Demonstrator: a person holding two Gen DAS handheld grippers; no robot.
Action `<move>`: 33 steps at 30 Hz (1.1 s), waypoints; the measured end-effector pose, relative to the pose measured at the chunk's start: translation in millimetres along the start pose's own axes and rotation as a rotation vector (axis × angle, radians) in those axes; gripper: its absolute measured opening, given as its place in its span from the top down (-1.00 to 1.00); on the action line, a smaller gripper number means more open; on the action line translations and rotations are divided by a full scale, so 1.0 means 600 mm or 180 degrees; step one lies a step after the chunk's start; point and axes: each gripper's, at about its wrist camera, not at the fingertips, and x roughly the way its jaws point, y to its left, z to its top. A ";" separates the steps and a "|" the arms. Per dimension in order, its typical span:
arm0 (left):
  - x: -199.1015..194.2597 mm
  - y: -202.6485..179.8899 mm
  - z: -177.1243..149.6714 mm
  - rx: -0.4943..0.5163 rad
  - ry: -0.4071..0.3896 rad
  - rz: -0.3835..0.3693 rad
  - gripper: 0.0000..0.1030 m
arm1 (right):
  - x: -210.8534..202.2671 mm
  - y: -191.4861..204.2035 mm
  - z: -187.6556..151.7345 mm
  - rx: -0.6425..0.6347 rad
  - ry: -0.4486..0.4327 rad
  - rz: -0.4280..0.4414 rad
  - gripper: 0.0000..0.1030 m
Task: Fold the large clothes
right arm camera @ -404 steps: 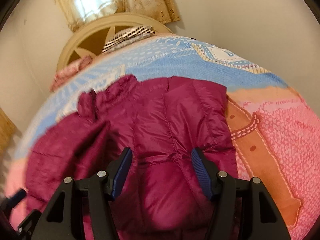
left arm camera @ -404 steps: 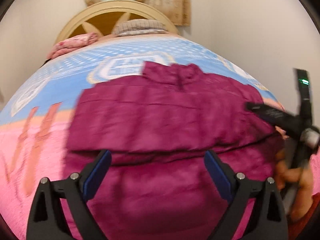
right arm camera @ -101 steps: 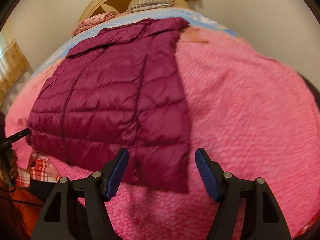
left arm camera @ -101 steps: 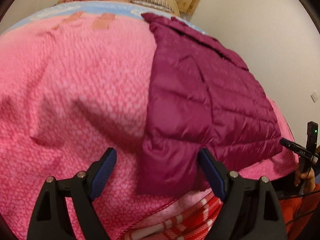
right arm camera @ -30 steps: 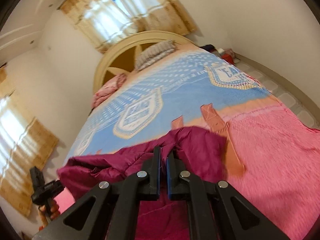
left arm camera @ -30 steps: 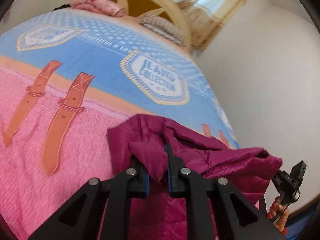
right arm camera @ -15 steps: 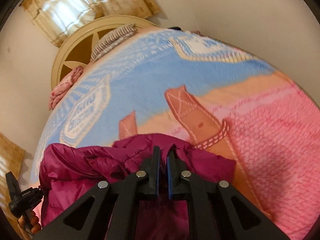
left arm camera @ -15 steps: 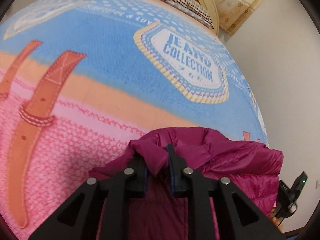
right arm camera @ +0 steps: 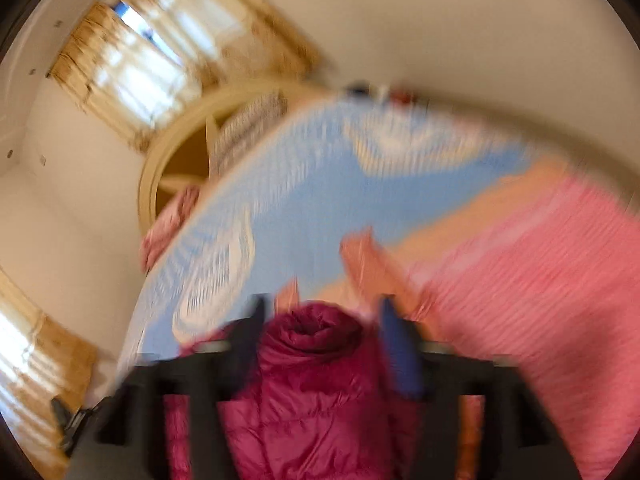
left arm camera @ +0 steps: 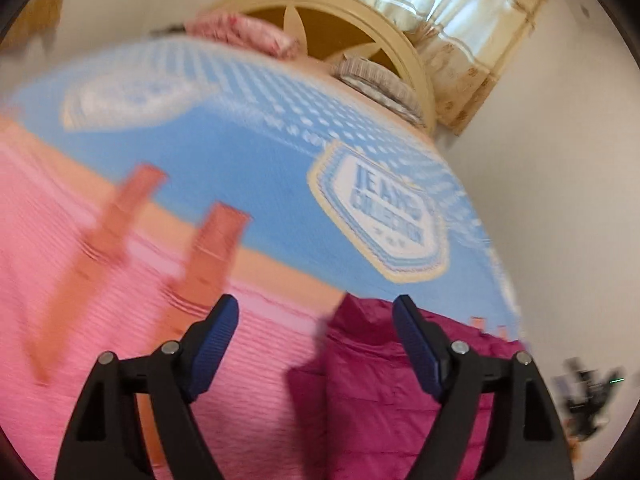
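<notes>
A quilted magenta puffer jacket (left arm camera: pixel 384 396) is seen lying on a bed covered by a pink, orange and light-blue knitted blanket (left arm camera: pixel 224 176) printed with badge emblems and orange strap shapes. In the left wrist view the jacket's upper edge is found at the lower right, where the pink part of the blanket meets the blue. The left gripper (left arm camera: pixel 316 334) is shown with its jaws spread wide, having just been opening; only the jacket's left edge is framed between the blue-padded fingers (left arm camera: pixel 416 344), and no fabric is pressed by either pad.

In the right wrist view (heavily blurred) the right gripper (right arm camera: pixel 320 332) is likewise seen with its jaws apart, just opened, and a bunched fold of the jacket (right arm camera: pixel 320 380) lies between them without being pinched. The other gripper is glimpsed at the far edge of each view. A cream arched wooden headboard (left arm camera: pixel 372 16), a pink patterned pillow (left arm camera: pixel 244 36) and a striped grey pillow (left arm camera: pixel 380 84) are visible at the far end of the bed, below beige curtains (left arm camera: pixel 452 20)
</notes>
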 end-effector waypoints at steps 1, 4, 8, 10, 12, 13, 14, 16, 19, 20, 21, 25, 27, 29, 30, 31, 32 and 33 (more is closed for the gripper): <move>-0.011 -0.025 -0.002 0.0154 -0.0066 0.0107 -0.59 | -0.018 0.020 0.002 -0.0168 -0.0119 -0.0090 -0.38; -0.001 -0.105 -0.023 0.0616 -0.0070 0.0235 -0.59 | -0.033 0.122 -0.025 -0.1035 -0.0045 -0.0113 -0.35; 0.061 -0.203 -0.060 0.0931 -0.0023 0.0401 -0.59 | 0.017 0.241 -0.099 -0.1593 0.0328 0.0068 0.53; 0.095 -0.236 -0.077 0.1064 -0.0016 0.0474 -0.59 | 0.071 0.278 -0.134 -0.1720 0.0601 0.0110 0.58; 0.121 -0.250 -0.091 0.1182 -0.0124 0.0689 -0.59 | 0.116 0.295 -0.164 -0.1899 0.0734 0.0006 0.59; 0.139 -0.248 -0.097 0.1233 -0.0120 0.0804 -0.59 | 0.144 0.297 -0.178 -0.1953 0.0808 -0.0058 0.59; 0.154 -0.242 -0.103 0.1265 -0.0067 0.0899 -0.60 | 0.169 0.294 -0.189 -0.1962 0.0892 -0.0101 0.59; 0.187 -0.224 -0.109 0.1199 0.0066 0.1002 -0.60 | 0.211 0.271 -0.200 -0.1878 0.1019 -0.0165 0.59; 0.207 -0.174 -0.105 0.0784 0.0113 0.0797 -0.70 | 0.236 0.240 -0.199 -0.1712 0.1055 -0.0037 0.60; 0.208 -0.166 -0.106 0.0685 0.0090 0.0757 -0.73 | 0.238 0.231 -0.204 -0.1669 0.1062 -0.0005 0.60; 0.211 -0.163 -0.109 0.0637 0.0065 0.0738 -0.78 | 0.242 0.232 -0.208 -0.1676 0.1063 -0.0005 0.60; 0.223 -0.148 -0.119 0.0534 0.0025 0.0611 -0.85 | 0.255 0.246 -0.227 -0.1859 0.1099 -0.0080 0.60; 0.236 -0.139 -0.119 0.0448 0.0099 0.0586 -0.89 | 0.262 0.250 -0.229 -0.1917 0.1090 -0.0157 0.60; 0.244 -0.138 -0.118 0.0424 0.0156 0.0610 -0.91 | 0.264 0.255 -0.230 -0.1963 0.1093 -0.0211 0.60; 0.244 -0.139 -0.121 0.0441 0.0155 0.0628 -0.91 | 0.264 0.256 -0.230 -0.1975 0.1095 -0.0223 0.60; 0.245 -0.141 -0.122 0.0462 0.0158 0.0657 -0.91 | 0.263 0.256 -0.229 -0.1973 0.1098 -0.0227 0.60; 0.245 -0.141 -0.123 0.0467 0.0161 0.0667 -0.91 | 0.262 0.256 -0.227 -0.1949 0.1114 -0.0219 0.60; 0.247 -0.141 -0.123 0.0464 0.0163 0.0669 -0.90 | 0.256 0.256 -0.221 -0.1916 0.1114 -0.0207 0.60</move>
